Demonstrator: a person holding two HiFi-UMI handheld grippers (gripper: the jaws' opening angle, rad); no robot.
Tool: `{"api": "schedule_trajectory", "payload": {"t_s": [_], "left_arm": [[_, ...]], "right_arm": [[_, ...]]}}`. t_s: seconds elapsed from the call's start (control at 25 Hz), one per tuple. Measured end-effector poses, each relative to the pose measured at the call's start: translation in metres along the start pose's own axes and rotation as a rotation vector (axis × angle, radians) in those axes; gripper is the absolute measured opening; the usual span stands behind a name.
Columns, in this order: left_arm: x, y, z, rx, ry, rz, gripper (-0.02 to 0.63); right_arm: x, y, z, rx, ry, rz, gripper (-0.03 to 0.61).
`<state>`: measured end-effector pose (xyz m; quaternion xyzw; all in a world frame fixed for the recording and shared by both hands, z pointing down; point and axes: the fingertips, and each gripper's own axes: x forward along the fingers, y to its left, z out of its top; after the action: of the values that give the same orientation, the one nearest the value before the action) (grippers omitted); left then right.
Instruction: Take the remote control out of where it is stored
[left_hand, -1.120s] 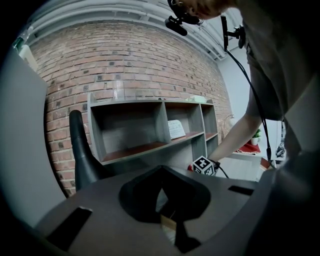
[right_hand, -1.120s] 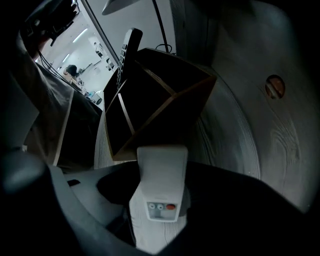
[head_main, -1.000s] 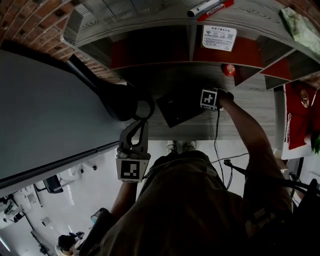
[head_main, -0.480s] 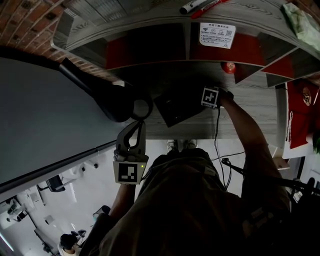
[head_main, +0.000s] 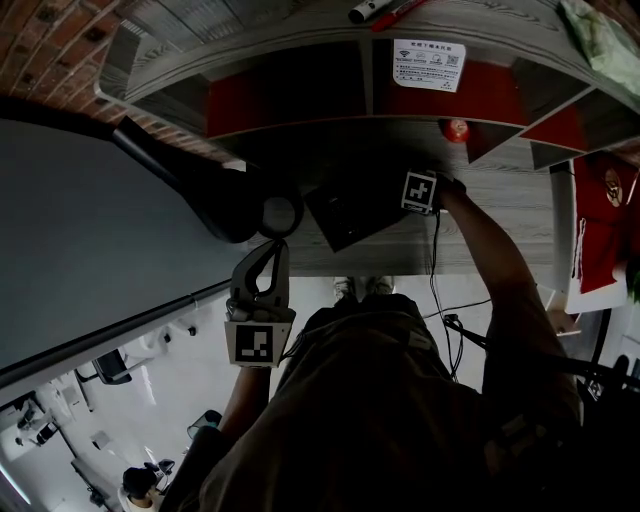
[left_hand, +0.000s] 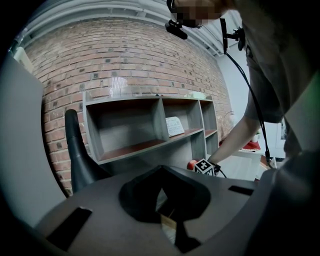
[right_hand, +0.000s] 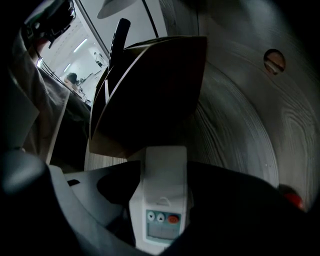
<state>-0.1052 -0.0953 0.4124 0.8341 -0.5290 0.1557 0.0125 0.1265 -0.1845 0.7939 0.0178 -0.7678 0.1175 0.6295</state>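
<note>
- Our right gripper pinches a white remote control between its jaws, with the buttons and small display facing its camera.
- Just ahead of this gripper, the remote's far end meets the mouth of a dark open box on the grey wood-grain desk. We cannot tell whether any of it sits inside.
- Our left gripper, well apart to the left, has its jaws pressed together on nothing.
- Beyond it stands a grey shelf unit.
</note>
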Motion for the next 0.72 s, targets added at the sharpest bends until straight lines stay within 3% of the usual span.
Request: {"api": "schedule_trajectory", "payload": {"t_s": [0.16, 0.36, 0.52, 0.72], "left_arm": [[-0.003, 0.001, 0.001, 0.007, -0.008, 0.006, 0.011], [-0.007, 0.001, -0.002, 0.014, -0.003, 0.006, 0.011], [-0.01, 0.0, -0.005, 0.013, -0.001, 0.003, 0.011], [-0.016, 0.004, -0.011, -0.005, 0.008, 0.029, 0.011]], "right_arm": [[-0.009, 0.005, -0.012, 0.041, 0.059, -0.022, 0.291], [-0.014, -0.004, -0.001, 0.037, 0.007, -0.032, 0.293], [-0.02, 0.001, 0.017, 0.045, -0.079, 0.036, 0.296], [-0.03, -0.01, 0.015, 0.051, -0.085, -0.034, 0.296]]}}
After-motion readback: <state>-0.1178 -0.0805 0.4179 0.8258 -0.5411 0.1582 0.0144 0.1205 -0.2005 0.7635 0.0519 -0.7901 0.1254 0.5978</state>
